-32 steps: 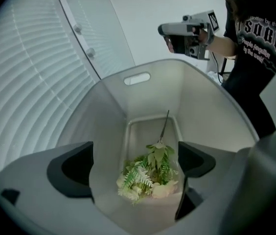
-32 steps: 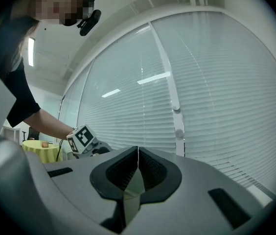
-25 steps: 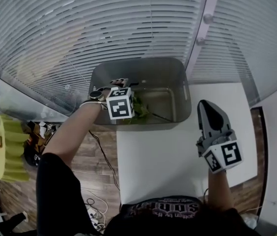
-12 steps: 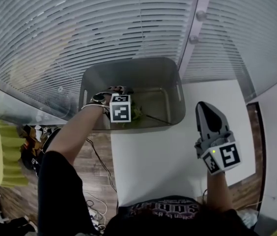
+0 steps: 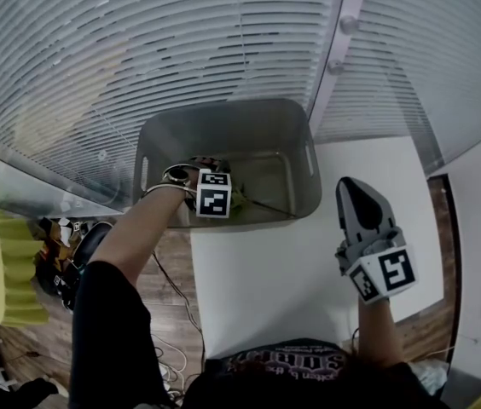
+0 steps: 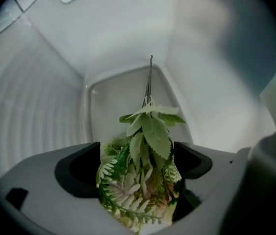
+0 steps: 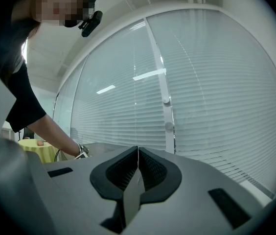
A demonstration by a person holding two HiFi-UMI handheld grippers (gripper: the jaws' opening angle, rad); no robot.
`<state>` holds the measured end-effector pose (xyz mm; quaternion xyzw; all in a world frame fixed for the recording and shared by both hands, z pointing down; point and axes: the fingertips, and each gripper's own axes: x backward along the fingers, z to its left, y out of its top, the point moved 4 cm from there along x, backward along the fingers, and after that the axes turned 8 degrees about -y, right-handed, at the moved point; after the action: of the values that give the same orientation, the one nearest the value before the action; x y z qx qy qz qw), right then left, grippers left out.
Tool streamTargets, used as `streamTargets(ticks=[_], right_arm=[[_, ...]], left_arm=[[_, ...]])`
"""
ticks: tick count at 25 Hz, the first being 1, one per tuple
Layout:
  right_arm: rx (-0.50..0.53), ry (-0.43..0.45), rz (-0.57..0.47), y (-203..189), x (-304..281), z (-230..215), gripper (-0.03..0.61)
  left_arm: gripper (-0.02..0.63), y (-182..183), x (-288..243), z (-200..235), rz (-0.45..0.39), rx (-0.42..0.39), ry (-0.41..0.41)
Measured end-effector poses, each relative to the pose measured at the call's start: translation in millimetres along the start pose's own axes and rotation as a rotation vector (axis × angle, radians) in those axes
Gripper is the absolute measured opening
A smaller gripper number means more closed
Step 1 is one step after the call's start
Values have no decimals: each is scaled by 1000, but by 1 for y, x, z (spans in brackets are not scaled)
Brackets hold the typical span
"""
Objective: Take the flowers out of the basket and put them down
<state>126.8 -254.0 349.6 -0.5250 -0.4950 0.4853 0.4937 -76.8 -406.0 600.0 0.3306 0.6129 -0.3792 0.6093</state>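
Observation:
A grey plastic basket (image 5: pixel 223 113) stands at the far end of the white table (image 5: pixel 292 279). Inside it lies a bunch of artificial flowers (image 5: pixel 239 199) with green leaves and fern. My left gripper (image 5: pixel 228 196) reaches down into the basket. In the left gripper view the flowers (image 6: pixel 143 180) sit between the wide jaws of that gripper (image 6: pixel 137 153), which are closing, and the thin stem (image 6: pixel 150 77) runs away along the basket floor. My right gripper (image 5: pixel 358 196) hovers over the table to the right of the basket, shut with nothing in it (image 7: pixel 137 153).
Window blinds (image 5: pixel 138 49) rise right behind the basket, with a white mullion (image 5: pixel 343 32). Left of the table are a wooden floor with cables (image 5: pixel 168 348) and a yellow-green stool (image 5: pixel 6 271). The basket's walls (image 6: pixel 55 82) surround the left gripper closely.
The left gripper has sunk a little deeper into the basket, onto the flowers. The right gripper has stayed about where it was.

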Motion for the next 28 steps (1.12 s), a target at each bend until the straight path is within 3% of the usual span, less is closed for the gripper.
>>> streamTargets(ticks=[15, 28], right_arm=[[3, -25, 6, -2, 6, -6, 29], [-4, -28, 2, -2, 11, -11, 29]], left_arm=[[293, -9, -11, -7, 51, 14, -78], [113, -11, 3, -2, 77, -38, 12]])
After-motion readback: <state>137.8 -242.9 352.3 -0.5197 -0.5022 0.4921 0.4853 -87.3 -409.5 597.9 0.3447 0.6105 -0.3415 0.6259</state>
